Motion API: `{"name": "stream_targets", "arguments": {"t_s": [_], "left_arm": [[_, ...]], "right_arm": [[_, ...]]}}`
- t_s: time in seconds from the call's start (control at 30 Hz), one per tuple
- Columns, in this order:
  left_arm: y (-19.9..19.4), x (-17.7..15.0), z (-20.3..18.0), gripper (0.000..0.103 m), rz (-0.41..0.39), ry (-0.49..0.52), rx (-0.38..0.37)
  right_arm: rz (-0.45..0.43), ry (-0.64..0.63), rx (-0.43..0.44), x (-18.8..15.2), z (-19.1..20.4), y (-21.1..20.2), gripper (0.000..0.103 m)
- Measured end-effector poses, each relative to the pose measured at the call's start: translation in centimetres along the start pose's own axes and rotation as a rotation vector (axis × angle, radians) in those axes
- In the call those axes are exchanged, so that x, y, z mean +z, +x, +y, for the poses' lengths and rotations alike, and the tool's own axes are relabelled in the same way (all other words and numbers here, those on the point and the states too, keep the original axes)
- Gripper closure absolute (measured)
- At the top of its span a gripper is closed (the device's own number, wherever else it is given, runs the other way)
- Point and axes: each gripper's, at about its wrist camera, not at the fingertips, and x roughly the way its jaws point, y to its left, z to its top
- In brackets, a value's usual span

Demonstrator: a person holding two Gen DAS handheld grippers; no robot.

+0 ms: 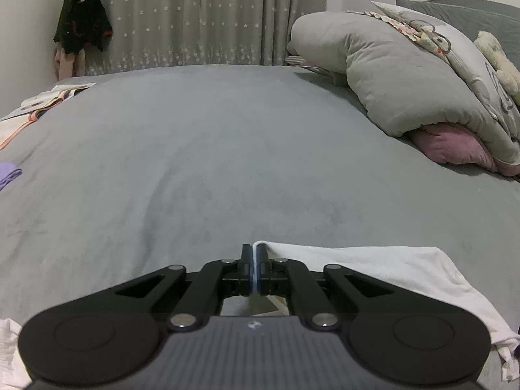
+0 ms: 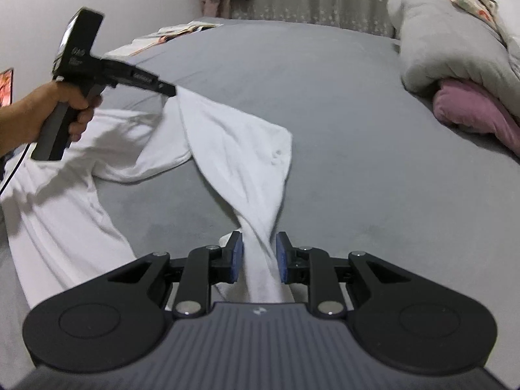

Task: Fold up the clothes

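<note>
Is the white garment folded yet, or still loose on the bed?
Not folded. The white garment hangs twisted between the left gripper and right gripper, the rest lying crumpled on the grey bed.

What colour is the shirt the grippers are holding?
White. The shirt shows best in the right wrist view, spread over the grey bed.

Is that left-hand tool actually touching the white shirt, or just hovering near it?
Touching. In the right wrist view the left gripper has its fingers shut on a corner of the white shirt, and the cloth hangs taut from its tip.
</note>
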Motion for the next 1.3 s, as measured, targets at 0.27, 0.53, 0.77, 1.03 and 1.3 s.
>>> {"name": "stream_targets", "arguments": {"t_s": [0.27, 0.53, 0.77, 1.03, 1.3], "left_arm": [[-0.4, -0.1, -0.2, 0.103, -0.010, 0.003, -0.020], [-4.1, 0.9, -2.2, 0.103, -0.091, 0.091, -0.155], [-7.3, 0.9, -5.8, 0.103, -0.131, 0.211, -0.316], [-7.6, 0.0, -11.4, 0.103, -0.132, 0.336, -0.414], [-0.2, -0.2, -12.3, 0.103, -0.065, 0.322, -0.316]], "right_arm": [[0.044, 0.087, -0.013, -0.5, -1.6, 0.1, 0.100], [-0.186, 0.108, -0.304, 1.7, -1.7, -8.1, 0.101], [-0.320, 0.017, -0.596, 3.0, 0.7, -16.1, 0.101], [-0.228, 0.029, -0.773, 3.5, -2.3, -18.2, 0.101], [0.002, 0.005, -0.707, 4.4, -9.7, -8.0, 0.101]]}}
